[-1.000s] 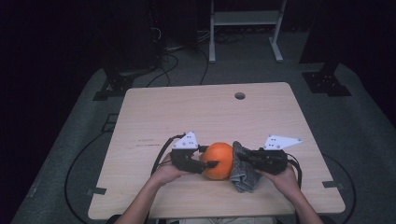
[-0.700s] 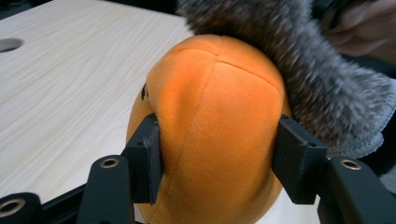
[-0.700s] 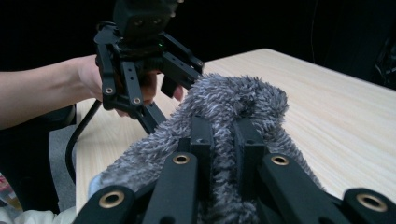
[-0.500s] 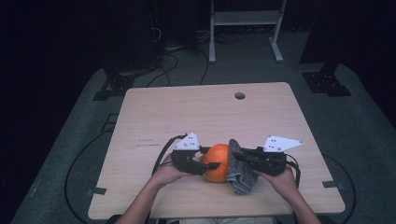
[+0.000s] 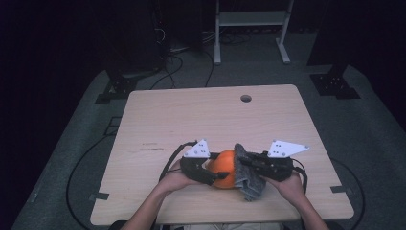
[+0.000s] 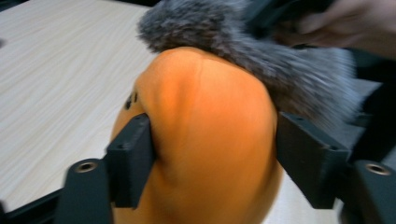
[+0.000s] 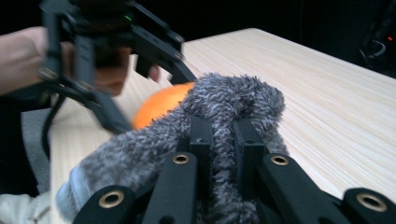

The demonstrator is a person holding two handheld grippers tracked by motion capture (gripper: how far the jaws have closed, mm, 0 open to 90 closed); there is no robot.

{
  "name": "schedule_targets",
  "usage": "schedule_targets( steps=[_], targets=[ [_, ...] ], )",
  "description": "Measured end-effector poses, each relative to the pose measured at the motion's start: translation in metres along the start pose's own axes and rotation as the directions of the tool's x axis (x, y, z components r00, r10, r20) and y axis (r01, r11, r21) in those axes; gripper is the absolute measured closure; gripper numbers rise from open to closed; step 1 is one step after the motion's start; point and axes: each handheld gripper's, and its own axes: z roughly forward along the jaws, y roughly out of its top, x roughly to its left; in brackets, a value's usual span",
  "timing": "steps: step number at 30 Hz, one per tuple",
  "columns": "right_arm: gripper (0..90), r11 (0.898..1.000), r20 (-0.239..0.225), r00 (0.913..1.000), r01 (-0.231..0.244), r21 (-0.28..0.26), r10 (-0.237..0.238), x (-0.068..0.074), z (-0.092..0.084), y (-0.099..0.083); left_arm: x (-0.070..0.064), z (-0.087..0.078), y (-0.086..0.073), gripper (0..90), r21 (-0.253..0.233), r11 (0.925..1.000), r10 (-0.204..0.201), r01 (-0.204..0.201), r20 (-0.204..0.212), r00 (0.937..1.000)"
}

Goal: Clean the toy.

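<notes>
Orange, rounded and soft-looking: the ball (image 5: 224, 168), low at the front part of the counter (image 5: 191, 120), between the two grippers; resting on the wood or lifted a little, hard to tell. At the left side of the ball, the left gripper (image 5: 213, 175), jaws about half wide and just now opening further, with the ball between them. One pad pressed into the orange surface enough to dent it, the other against the opposite flank, so judged a lighter hold and not yet a release. At the right side of the ball, the right gripper (image 7: 223, 135), closed completely on a fold of the grey fuzzy sock (image 5: 250, 184), pinched tight between both pads. Draped over the top and right flank of the ball, this sock, with its loose rest hanging down just right of the ball. Probably the step of working the sock over the ball, or of drawing it off; not possible to decide which. As container, only the sock: cannot tell whether part of the ball sits already inside its mouth or merely under the fabric. For the next move, if dressing the ball: hold the ball firm from the left, find the sock's opening, stretch it past the widest part. Likely need of a new grip at the rim, and care against the ball slipping from loosened jaws.
</notes>
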Motion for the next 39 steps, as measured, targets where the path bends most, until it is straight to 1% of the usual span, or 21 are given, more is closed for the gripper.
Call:
schedule_targets(
  steps=[1, 3, 5, 8, 10, 13, 14, 15, 17, 21, 22, 24, 27, 30, 31, 32, 34, 35, 36, 37, 39],
  targets=[
    [80.5, 1.0, 0.007, 1.0, -0.003, 0.0, 0.003, -0.001, -0.001, -0.001, 0.002, -0.001, -0.002, 27.9, -0.02, 0.9998, 0.005, -0.005, 0.008, 1.0],
    [80.4, 1.0, 0.03, 0.9995, -0.003, 0.009, 0.003, -0.004, -0.004, -0.003, 0.004, -0.002, -0.003, 27.2, -0.019, 0.9997, 0.014, -0.014, -0.017, 0.9998],
    [80.4, 1.0, 0.023, 0.9996, -0.014, 0.009, 0.014, -0.007, -0.005, -0.004, 0.004, 0.001, -0.005, 31.3, -0.017, 0.9998, 0.011, -0.012, -0.039, 0.9992],
    [80.5, 1.0, 0.013, 0.9999, 0.003, 0.013, -0.003, -0.002, -0.005, -0.002, 0.001, 0.005, -0.005, 37.4, -0.005, 0.9999, 0.016, -0.016, -0.047, 0.9987],
    [80.8, 1.0, 0.0, 0.9996, 0.03, 0.005, -0.03, 0.006, -0.005, 0.002, -0.001, 0.007, -0.005, 39.2, -0.003, 0.9999, 0.012, -0.013, -0.049, 0.9987],
    [80.8, 0.996, -0.023, 0.9963, 0.083, 0.01, -0.083, 0.017, -0.002, 0.01, -0.01, 0.013, -0.002, 40.7, 0.019, 0.998, 0.062, -0.061, -0.04, 0.9973],
    [80.8, 0.995, -0.031, 0.995, 0.095, 0.01, -0.095, 0.019, 0.0, 0.013, -0.013, 0.014, -0.001, 40.9, 0.027, 0.9963, 0.083, -0.082, -0.034, 0.996],
    [80.8, 0.995, -0.035, 0.9944, 0.1, 0.011, -0.099, 0.02, 0.001, 0.014, -0.018, 0.016, -0.001, 41.1, 0.041, 0.9924, 0.117, -0.116, -0.028, 0.9928],
    [80.7, 0.994, -0.03, 0.9943, 0.103, 0.027, -0.103, 0.019, 0.004, 0.015, -0.021, 0.018, 0.0, 41.4, 0.048, 0.9905, 0.13, -0.129, -0.028, 0.9911],
    [80.6, 0.998, 0.004, 0.9982, 0.06, 0.028, -0.06, 0.002, -0.003, 0.007, -0.013, 0.016, -0.003, 42.7, 0.026, 0.9949, 0.098, -0.098, -0.013, 0.9951],
    [80.6, 0.998, 0.013, 0.9988, 0.046, 0.033, -0.046, -0.001, -0.006, 0.004, -0.013, 0.016, -0.004, 42.7, 0.023, 0.9953, 0.095, -0.094, -0.017, 0.9954],
    [80.6, 0.999, 0.009, 0.9999, 0.014, 0.043, -0.015, -0.007, -0.01, -0.002, -0.013, 0.016, -0.003, 41.4, 0.025, 0.9956, 0.091, -0.091, -0.028, 0.9954],
    [80.7, 0.998, 0.015, 0.9998, 0.01, 0.056, -0.01, -0.007, -0.016, -0.008, -0.012, 0.017, -0.003, 40.1, 0.022, 0.997, 0.076, -0.075, -0.035, 0.9965],
    [80.8, 0.998, 0.006, 0.9999, 0.013, 0.059, -0.014, -0.003, -0.018, -0.01, -0.011, 0.017, -0.003, 40.1, 0.022, 0.9974, 0.069, -0.068, -0.038, 0.9969],
    [80.8, 0.999, -0.006, 0.9999, 0.014, 0.052, -0.014, -0.001, -0.018, -0.009, -0.012, 0.018, -0.003, 40.2, 0.025, 0.9971, 0.072, -0.071, -0.036, 0.9967],
    [80.8, 0.999, -0.034, 0.9994, 0.014, 0.039, -0.013, 0.002, -0.017, -0.006, -0.013, 0.018, -0.003, 40.1, 0.03, 0.9966, 0.078, -0.077, -0.03, 0.9965],
    [80.8, 0.999, -0.061, 0.9975, 0.039, 0.033, -0.037, 0.008, -0.012, -0.002, -0.015, 0.018, -0.002, 37.0, 0.043, 0.9942, 0.099, -0.099, -0.004, 0.9951],
    [80.8, 0.997, -0.062, 0.9962, 0.064, 0.042, -0.062, 0.011, -0.009, 0.0, -0.013, 0.014, -0.002, 32.0, 0.036, 0.994, 0.103, -0.103, 0.007, 0.9947],
    [80.9, 0.997, -0.066, 0.9959, 0.065, 0.04, -0.062, 0.011, -0.008, 0.0, -0.011, 0.011, -0.002, 26.7, 0.016, 0.9953, 0.095, -0.095, 0.016, 0.9953],
    [80.9, 0.997, -0.07, 0.9958, 0.062, 0.04, -0.059, 0.01, -0.008, 0.001, -0.008, 0.008, -0.001, 22.0, -0.006, 0.9965, 0.084, -0.084, 0.011, 0.9964],
    [80.9, 0.998, -0.087, 0.9954, 0.044, 0.035, -0.041, 0.008, -0.008, 0.0, -0.003, 0.006, -0.002, 13.4, -0.011, 0.9981, 0.06, -0.06, -0.026, 0.9979]
  ],
)
